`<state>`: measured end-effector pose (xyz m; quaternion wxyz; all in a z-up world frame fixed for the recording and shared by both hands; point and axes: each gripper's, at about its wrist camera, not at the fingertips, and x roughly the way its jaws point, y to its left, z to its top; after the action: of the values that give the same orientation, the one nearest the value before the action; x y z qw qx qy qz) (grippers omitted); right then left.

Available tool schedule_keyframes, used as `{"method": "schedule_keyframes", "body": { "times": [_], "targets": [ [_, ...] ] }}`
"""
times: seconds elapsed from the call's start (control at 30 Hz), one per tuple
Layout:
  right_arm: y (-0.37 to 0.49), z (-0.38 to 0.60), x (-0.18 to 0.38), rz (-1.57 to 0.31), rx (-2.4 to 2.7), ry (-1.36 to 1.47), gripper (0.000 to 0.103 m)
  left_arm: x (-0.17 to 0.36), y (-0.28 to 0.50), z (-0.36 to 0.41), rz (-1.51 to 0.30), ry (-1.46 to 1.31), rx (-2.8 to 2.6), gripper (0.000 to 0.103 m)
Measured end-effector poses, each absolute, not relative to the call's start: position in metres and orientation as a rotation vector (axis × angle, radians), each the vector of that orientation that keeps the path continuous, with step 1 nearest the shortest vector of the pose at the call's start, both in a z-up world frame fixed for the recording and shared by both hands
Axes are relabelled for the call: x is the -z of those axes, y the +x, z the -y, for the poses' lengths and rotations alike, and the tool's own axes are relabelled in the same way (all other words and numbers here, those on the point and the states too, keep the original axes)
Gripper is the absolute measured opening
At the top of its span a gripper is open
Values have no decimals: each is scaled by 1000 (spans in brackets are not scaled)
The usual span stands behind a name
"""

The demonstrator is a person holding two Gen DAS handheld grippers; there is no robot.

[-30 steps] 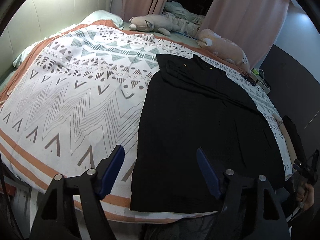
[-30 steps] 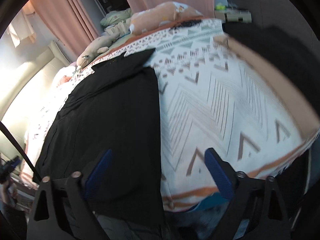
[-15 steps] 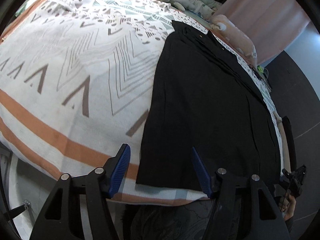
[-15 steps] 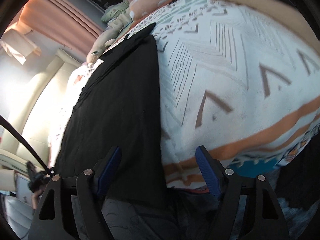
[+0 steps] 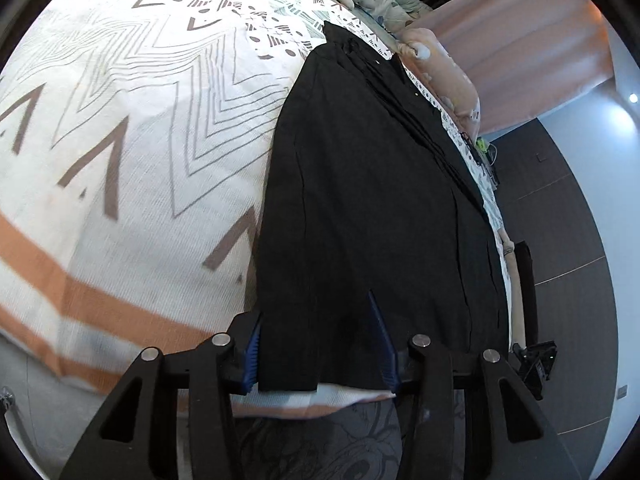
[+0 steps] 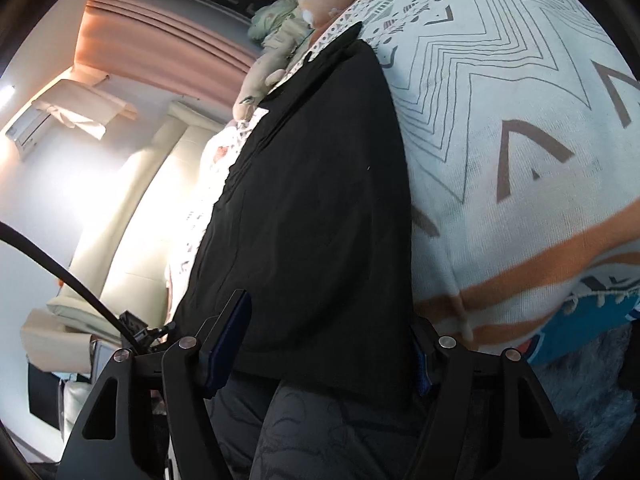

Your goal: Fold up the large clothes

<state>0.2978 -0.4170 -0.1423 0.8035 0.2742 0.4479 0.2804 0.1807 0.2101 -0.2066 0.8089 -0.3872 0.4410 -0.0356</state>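
A large black garment [image 5: 372, 184] lies flat lengthwise on a bed with a white, grey and orange patterned cover [image 5: 132, 152]. My left gripper [image 5: 318, 350] is open, its jaws straddling the garment's near left hem corner at the bed's edge. In the right wrist view the same garment [image 6: 316, 200] fills the middle. My right gripper [image 6: 324, 344] is open, its jaws straddling the near right hem corner. Neither has closed on the cloth.
Plush toys and pillows [image 5: 436, 64] lie at the far end of the bed below pink curtains [image 5: 532, 36]. A cream padded headboard [image 6: 132, 208] is at the left. The patterned cover [image 6: 516, 152] hangs over the bed's edge. The other gripper [image 5: 534, 364] shows at the right.
Both grippers moved down and forward to the garment's near hem. Their open jaws now sit around the two hem corners, where before they hovered short of the bed's edge.
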Motion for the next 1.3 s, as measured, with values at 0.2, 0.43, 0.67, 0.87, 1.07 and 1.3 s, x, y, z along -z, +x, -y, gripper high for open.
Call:
{"method": "schedule_keyframes", "body": {
  "times": [0.2,0.43,0.67,0.87,1.07,1.3],
  "targets": [
    [319,423,145,-921,-575,617,64,208,198,-206,-955,-825,84,38],
    [339,412,161,-969,-502,599,10,211,198,-207,-962,-806,48,12],
    [320,398,119,-886,-522,582,0,176,174,-214,-835,-840,59,6],
    [302,415,94,-802,-571,603,0,144,158,-214,-751,-881,100,6],
    [276,431,58,-735,-619,598,0,97,134,-205,-674,-878,114,6],
    [254,444,19,-668,-642,597,0,39,102,-196,-643,-886,120,5]
  ]
}}
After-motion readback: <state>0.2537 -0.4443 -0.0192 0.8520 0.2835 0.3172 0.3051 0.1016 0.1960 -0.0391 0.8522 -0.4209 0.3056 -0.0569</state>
